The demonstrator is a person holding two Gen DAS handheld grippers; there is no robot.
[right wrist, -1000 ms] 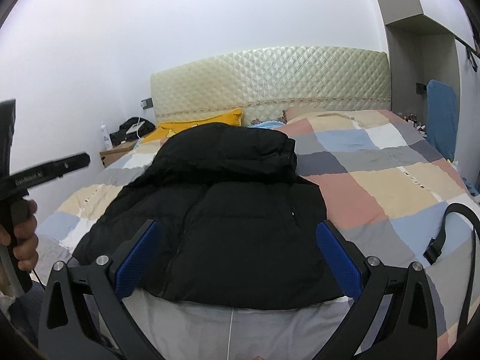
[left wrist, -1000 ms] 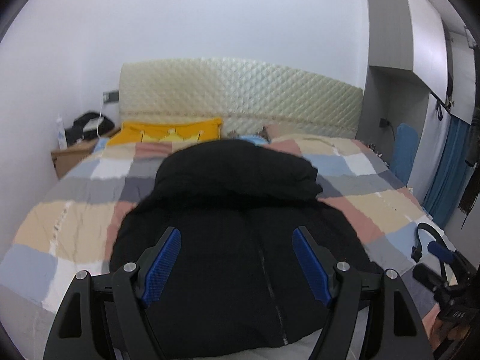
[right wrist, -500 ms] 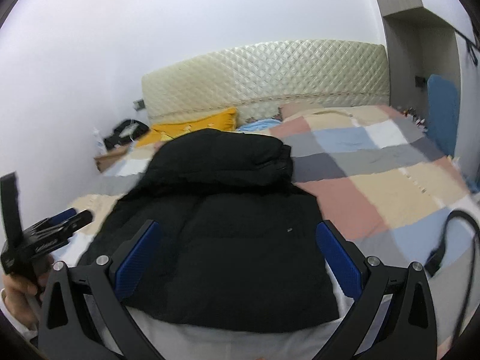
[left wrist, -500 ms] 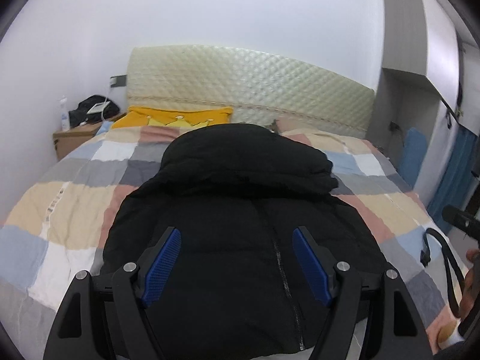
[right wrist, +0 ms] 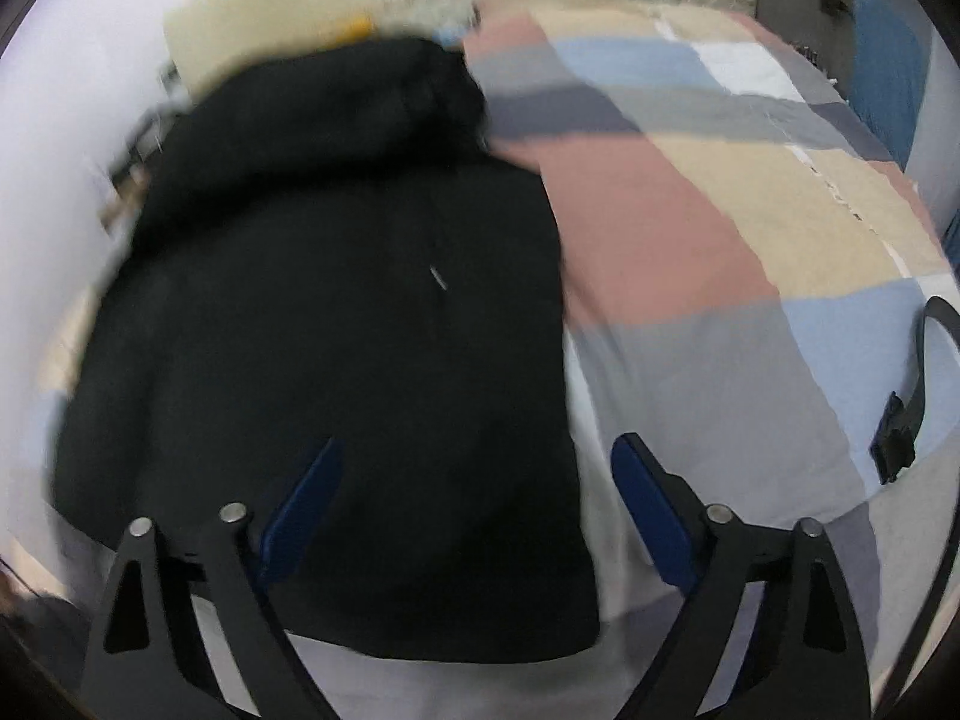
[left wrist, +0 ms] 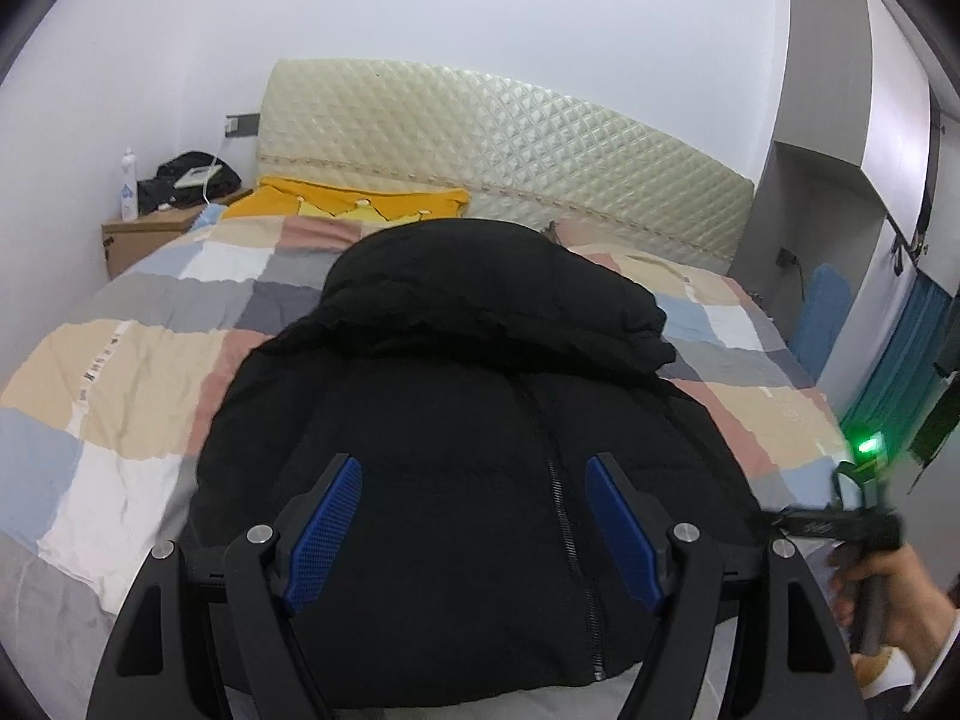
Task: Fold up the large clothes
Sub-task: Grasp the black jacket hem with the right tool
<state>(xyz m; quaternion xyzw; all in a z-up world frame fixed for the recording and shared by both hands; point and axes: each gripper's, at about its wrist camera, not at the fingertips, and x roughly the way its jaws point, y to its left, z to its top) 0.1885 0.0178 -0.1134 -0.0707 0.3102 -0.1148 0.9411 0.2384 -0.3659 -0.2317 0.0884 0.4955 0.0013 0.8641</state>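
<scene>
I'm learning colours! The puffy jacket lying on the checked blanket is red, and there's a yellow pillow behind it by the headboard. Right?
Not quite. The puffy jacket is black, not red, as the left wrist view shows. It does lie on the checked blanket, with the yellow pillow behind it by the headboard.

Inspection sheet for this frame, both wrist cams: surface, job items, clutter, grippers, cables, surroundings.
Surface: bed with a patchwork quilt, lightly wrinkled.
Job's things: black puffer jacket lying flat, front up, zipper closed, hood towards the headboard.
Clutter: black strap with buckle on the quilt beside the jacket; yellow pillow at the head of the bed.
Grippers: left gripper open above the jacket's lower front, nothing held. Right gripper open over the jacket's hem edge, jaws have just been closing, pads not pressing cloth; that view is blurred.
Cables: white cable over the nightstand.
Surroundings: white walls, grey wardrobe, teal curtain.
</scene>
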